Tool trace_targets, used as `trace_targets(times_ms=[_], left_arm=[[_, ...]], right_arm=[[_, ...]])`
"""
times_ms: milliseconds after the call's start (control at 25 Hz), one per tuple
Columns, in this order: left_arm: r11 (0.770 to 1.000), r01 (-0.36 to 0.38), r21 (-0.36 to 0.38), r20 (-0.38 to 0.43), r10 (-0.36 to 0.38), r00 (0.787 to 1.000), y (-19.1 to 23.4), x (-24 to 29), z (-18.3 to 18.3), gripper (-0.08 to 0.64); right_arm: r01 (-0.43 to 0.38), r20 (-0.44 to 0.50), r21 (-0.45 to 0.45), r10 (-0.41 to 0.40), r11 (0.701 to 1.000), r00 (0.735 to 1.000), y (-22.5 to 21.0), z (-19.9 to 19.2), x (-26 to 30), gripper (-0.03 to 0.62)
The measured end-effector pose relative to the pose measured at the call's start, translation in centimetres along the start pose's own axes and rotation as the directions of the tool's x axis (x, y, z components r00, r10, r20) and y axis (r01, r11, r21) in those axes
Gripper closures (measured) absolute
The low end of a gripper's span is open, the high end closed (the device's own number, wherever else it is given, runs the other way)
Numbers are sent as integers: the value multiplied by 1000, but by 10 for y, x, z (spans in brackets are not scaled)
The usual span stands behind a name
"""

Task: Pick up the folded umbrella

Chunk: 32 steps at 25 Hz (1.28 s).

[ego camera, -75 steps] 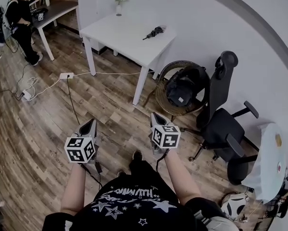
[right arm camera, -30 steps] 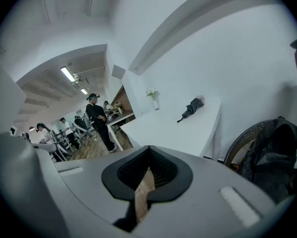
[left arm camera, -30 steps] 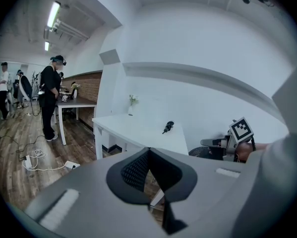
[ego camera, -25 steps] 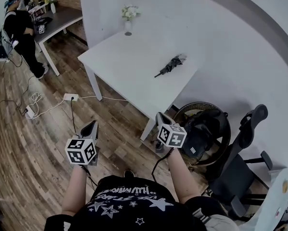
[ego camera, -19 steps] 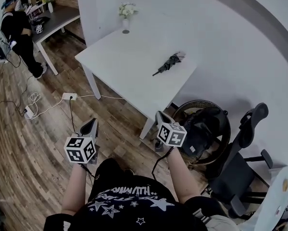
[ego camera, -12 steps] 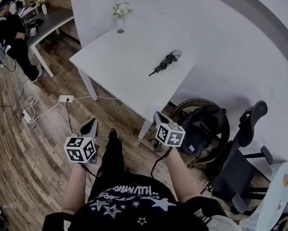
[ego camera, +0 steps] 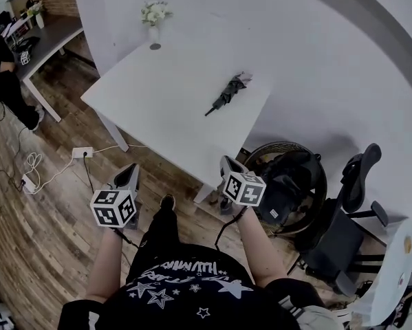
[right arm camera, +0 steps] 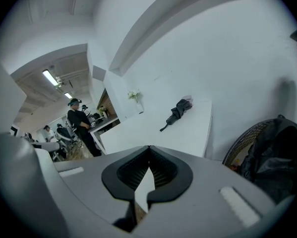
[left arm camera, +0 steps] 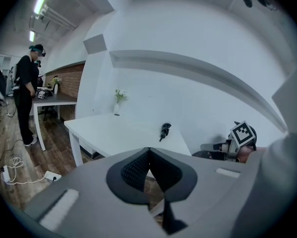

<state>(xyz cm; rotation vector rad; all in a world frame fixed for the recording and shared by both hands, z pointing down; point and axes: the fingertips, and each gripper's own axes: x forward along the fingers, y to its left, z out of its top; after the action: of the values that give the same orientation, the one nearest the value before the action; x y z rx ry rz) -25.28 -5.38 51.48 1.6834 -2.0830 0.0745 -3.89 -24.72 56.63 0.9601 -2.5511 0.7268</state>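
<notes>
The folded black umbrella [ego camera: 225, 93] lies on the white table [ego camera: 157, 102], near its far right edge by the wall. It also shows in the left gripper view as the umbrella [left arm camera: 164, 131] and in the right gripper view as the umbrella [right arm camera: 178, 112]. My left gripper [ego camera: 129, 174] hovers over the wooden floor, short of the table's near side, shut and empty. My right gripper [ego camera: 227, 164] hangs near the table's front corner, also shut with nothing in it. Both point toward the table, well apart from the umbrella.
A vase of flowers [ego camera: 153, 19] stands at the table's far corner. To the right sit a wicker chair holding a black backpack [ego camera: 287, 179] and an office chair [ego camera: 344, 215]. A power strip with cables [ego camera: 82, 152] lies on the floor; a person [ego camera: 5, 74] stands by a desk at left.
The table and umbrella have come closer and slid left in the head view as I step forward. Both grippers moved toward the table, still shut.
</notes>
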Motion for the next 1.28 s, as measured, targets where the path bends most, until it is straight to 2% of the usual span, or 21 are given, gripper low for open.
trace_targets(times_ms=[200, 560, 880, 1080, 1280], left_arm=[[999, 48, 12, -11, -47, 999, 17, 42, 17, 557], [988, 148, 40, -33, -147, 989, 34, 127, 70, 557], [966, 251, 66, -61, -247, 967, 28, 201, 102, 557], [954, 290, 75, -53, -287, 956, 30, 245, 126, 557], [937, 335, 97, -68, -330, 942, 26, 285, 145, 557]], right_arm=[[46, 2, 13, -46, 999, 999, -6, 15, 30, 577], [153, 37, 58, -156, 986, 987, -30, 69, 68, 575], [224, 74, 106, -233, 969, 970, -60, 106, 93, 575], [266, 96, 126, -279, 956, 955, -82, 134, 113, 575], [277, 87, 149, -292, 949, 952, -97, 156, 141, 575]])
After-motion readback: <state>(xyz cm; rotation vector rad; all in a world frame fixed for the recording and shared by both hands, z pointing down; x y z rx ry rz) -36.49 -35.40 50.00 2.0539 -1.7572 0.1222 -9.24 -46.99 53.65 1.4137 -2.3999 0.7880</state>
